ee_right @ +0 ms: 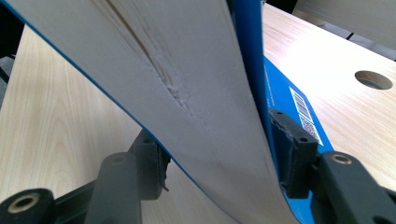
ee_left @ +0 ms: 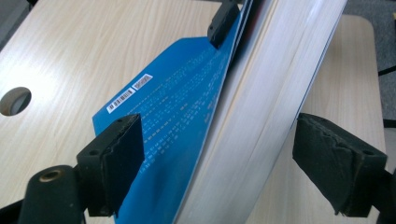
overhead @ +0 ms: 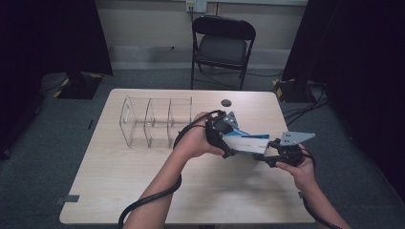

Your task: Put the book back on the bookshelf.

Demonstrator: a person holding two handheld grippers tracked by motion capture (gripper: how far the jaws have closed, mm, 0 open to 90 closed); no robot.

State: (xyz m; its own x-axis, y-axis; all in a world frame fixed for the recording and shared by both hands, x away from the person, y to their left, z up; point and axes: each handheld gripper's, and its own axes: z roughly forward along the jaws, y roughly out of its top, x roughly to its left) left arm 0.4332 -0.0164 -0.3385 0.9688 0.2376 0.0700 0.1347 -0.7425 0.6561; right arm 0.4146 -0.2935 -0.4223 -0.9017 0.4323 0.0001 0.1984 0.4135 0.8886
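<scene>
A thick book (overhead: 246,141) with a blue cover and white page edges is held above the table (overhead: 143,191) between both hands. My right gripper (overhead: 270,152) (ee_right: 217,140) is shut on the book (ee_right: 196,93), one pad on each side of the page block. My left gripper (overhead: 227,138) (ee_left: 219,135) stands open astride the other end of the book (ee_left: 261,107); its right pad sits just off the pages. The loose blue back cover (ee_left: 182,121), with a barcode label, hangs toward the left pad. One jaw of the right gripper shows at the top of the left gripper view.
A clear plastic divider rack (overhead: 153,121) stands on the table's far left. A round cable hole (overhead: 226,102) lies behind the hands. A black folding chair (overhead: 222,45) stands beyond the far edge. Bare wood lies in front of the hands.
</scene>
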